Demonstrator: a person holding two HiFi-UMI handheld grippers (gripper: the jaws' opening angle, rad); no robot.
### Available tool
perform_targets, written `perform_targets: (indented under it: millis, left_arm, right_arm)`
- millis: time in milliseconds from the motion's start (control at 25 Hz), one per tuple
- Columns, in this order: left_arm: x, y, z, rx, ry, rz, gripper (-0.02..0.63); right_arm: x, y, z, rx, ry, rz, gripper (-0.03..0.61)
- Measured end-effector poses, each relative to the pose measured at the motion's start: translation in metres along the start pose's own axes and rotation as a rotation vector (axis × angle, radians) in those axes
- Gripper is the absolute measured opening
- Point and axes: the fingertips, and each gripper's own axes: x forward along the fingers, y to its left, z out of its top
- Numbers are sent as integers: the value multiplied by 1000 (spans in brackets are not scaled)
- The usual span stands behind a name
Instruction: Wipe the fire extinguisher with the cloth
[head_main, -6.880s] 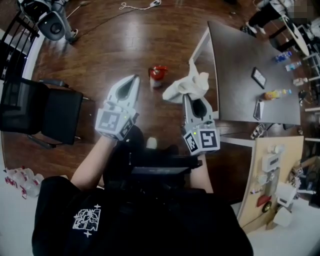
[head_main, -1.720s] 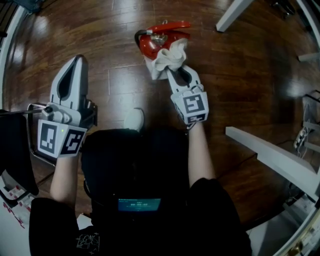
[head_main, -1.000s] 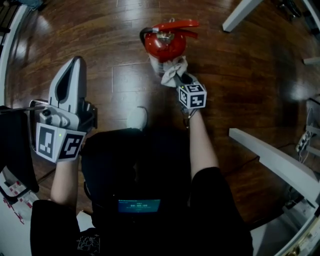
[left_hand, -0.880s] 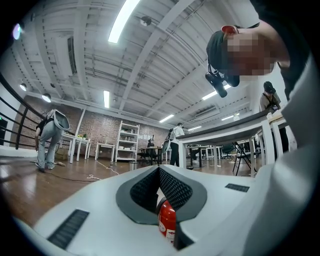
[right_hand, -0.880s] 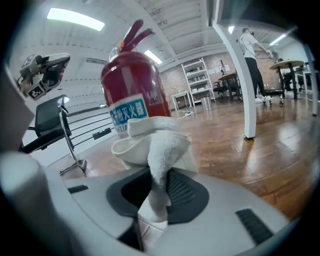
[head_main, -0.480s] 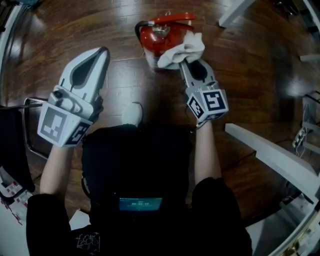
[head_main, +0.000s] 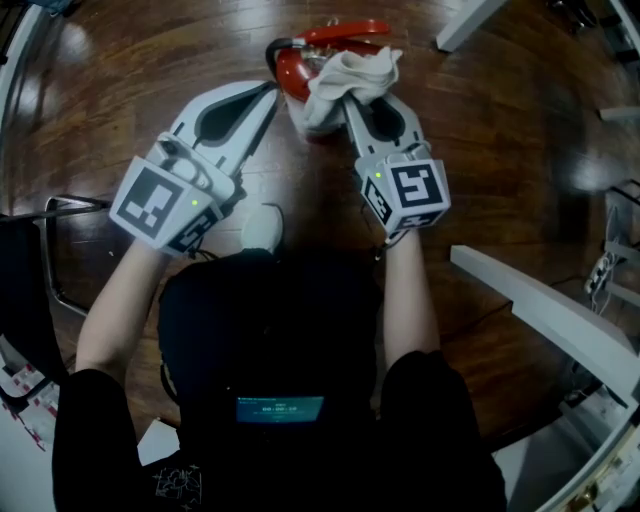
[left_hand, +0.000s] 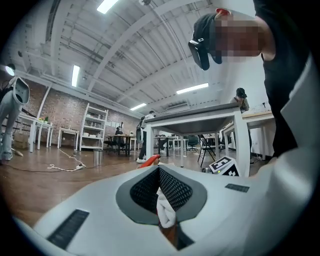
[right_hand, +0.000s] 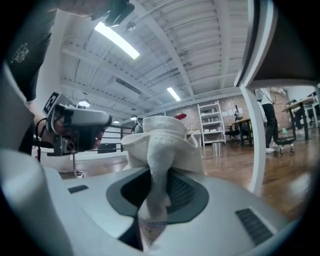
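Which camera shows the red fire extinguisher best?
The head view: it looks down on the fire extinguisher on the floor, though the cloth covers part. The left gripper view shows only a red sliver of it; the right gripper view, a red speck above the cloth.

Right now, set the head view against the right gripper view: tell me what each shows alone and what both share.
Only the head view shows the fire extinguisher and its red top from above, and the person's forearms. Only the right gripper view shows the ceiling lights, a far shelf rack and, close up, the jaws shut on a bunched fold of the cloth. Both show the cloth held by the right gripper, the left gripper close beside it, and the wooden floor.
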Motion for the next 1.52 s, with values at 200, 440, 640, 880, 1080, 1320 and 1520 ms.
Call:
perform_targets:
  millis: [200, 440, 640, 880, 1080, 1320, 1520]
  left_arm:
    - [4, -8, -4, -34, -16, -14, 2]
    - [-1, -13, -19, -55, -6, -11, 2]
    - [-10, -20, -25, -68, -9, -16, 2]
    - [-22, -15, -31, -89, -11, 30, 2]
    - [-27, -16, -31, -89, -10, 33, 2]
    - [-27, -12, -28, -86, -14, 46, 2]
    - [-22, -13, -32, -90, -9, 41, 2]
  right_arm:
    - [0, -2, -69, 36, 99, -6, 97]
    - [17, 2, -152, 60, 255, 7, 98]
    - [22, -3, -193, 78, 338, -16, 98]
    - [21, -5, -204, 69, 361, -20, 97]
    - [4, -2, -150, 74, 233, -12, 97]
    - [-24, 5, -48, 73, 24, -8, 97]
    - [-35, 12, 21, 38, -73, 23, 98]
